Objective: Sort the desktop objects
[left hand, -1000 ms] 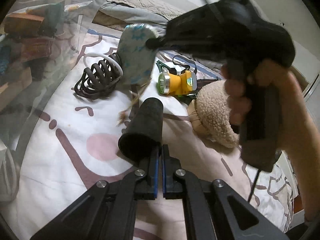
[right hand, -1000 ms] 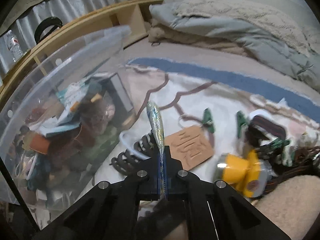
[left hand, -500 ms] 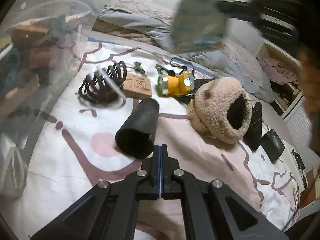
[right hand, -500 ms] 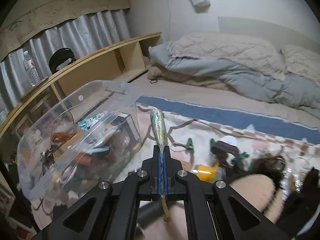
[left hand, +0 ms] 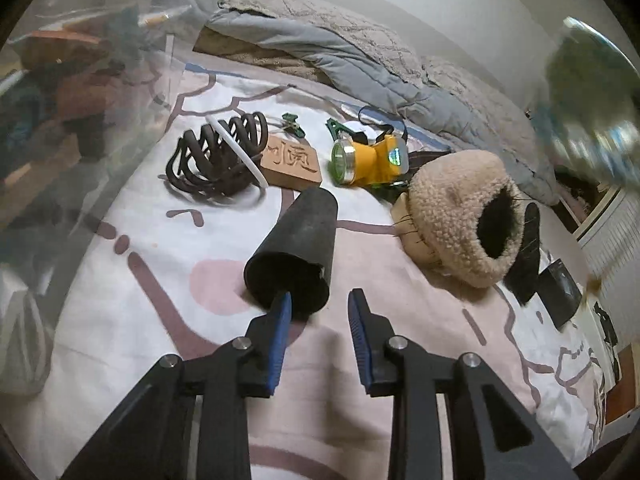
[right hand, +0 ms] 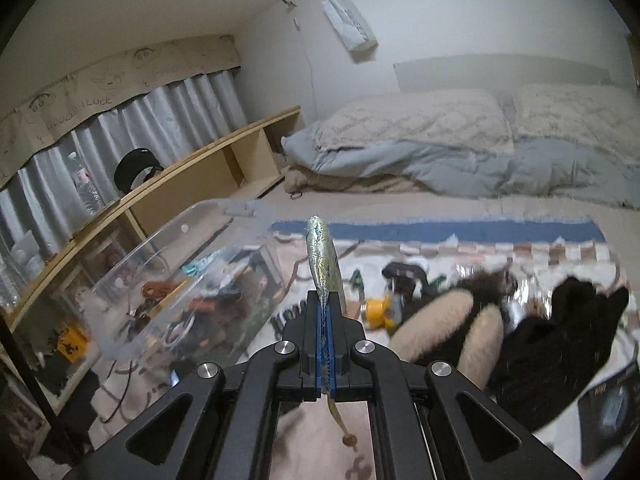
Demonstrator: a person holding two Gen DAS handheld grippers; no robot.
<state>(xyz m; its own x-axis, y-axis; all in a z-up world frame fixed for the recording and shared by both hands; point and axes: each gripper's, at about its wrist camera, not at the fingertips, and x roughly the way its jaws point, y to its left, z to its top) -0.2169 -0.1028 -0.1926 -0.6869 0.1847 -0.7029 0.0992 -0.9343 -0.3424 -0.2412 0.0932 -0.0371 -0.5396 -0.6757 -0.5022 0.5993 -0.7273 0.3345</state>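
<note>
My left gripper (left hand: 318, 300) hovers low over the patterned bedsheet, its jaws opening. The near end of a black foam tube (left hand: 296, 240) lies just past the left fingertip (left hand: 282, 308), and the pads do not press on it. My right gripper (right hand: 325, 308) is shut on a flat silvery-blue piece (right hand: 320, 256), seen edge-on, with a brown cord and bead hanging below. That piece shows as a blur (left hand: 592, 100) at the upper right of the left wrist view. A clear plastic bin (right hand: 168, 280) full of mixed items stands left of the right gripper.
On the sheet lie a dark coiled cord (left hand: 220, 160), a carved wooden tag (left hand: 292, 162), a yellow headlamp (left hand: 368, 160), a fluffy beige slipper (left hand: 460, 216), a black glove (right hand: 560, 344) and a small black box (left hand: 558, 292). A folded duvet (right hand: 460, 160) and a wooden shelf (right hand: 180, 176) lie behind.
The left jaws, shut before, now stand apart by the black tube. The right gripper has lifted the silvery-blue piece up and away to the right; its view now takes in more of the room.
</note>
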